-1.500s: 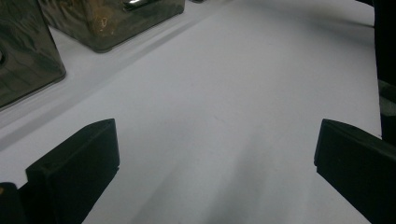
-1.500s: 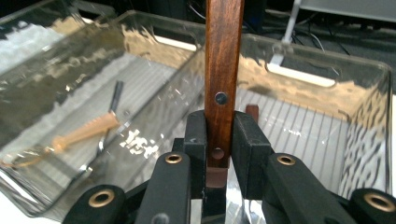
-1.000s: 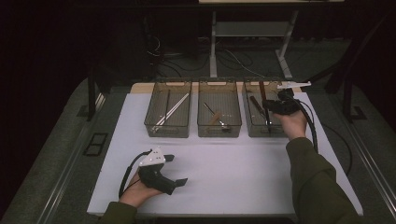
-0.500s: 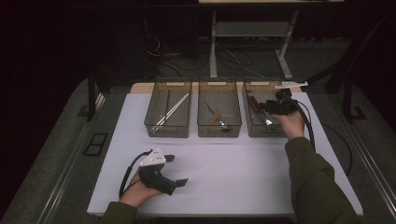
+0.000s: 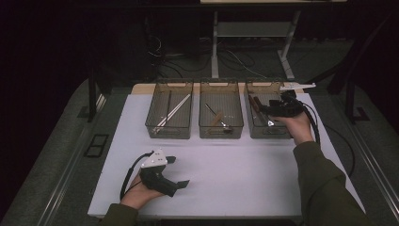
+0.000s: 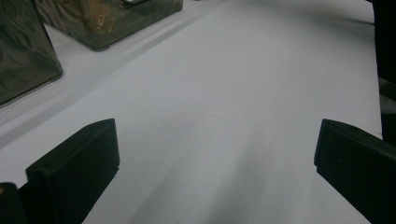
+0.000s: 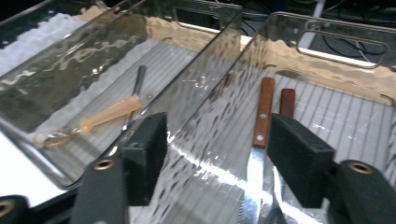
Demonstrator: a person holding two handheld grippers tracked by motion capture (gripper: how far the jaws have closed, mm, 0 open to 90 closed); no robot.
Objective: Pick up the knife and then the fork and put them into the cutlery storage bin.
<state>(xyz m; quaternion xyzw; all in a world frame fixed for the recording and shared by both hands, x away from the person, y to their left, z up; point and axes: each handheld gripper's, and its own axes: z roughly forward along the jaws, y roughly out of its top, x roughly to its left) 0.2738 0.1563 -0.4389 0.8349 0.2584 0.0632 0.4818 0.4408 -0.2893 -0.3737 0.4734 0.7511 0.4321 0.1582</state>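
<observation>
My right tool (image 7: 212, 158) hangs wide over the right bin (image 7: 327, 35), wooden-handled knife (image 7: 260, 126) between its jaws, ungrasped; left tool (image 5: 176, 172) rests wide, empty on the desk (image 5: 244, 169).

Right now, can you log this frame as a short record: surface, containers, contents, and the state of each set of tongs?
surface: white rectangular tabletop
containers: three clear plastic bins in a row, left, middle, right
left bin contents: long pale sticks
middle bin contents: tan-handled utensil
right bin contents: brown wooden-handled knives
left tongs: open, low over the bare tabletop, holding nothing
right tongs: open, over the right bin, jaws either side of a knife, not closed on it
</observation>
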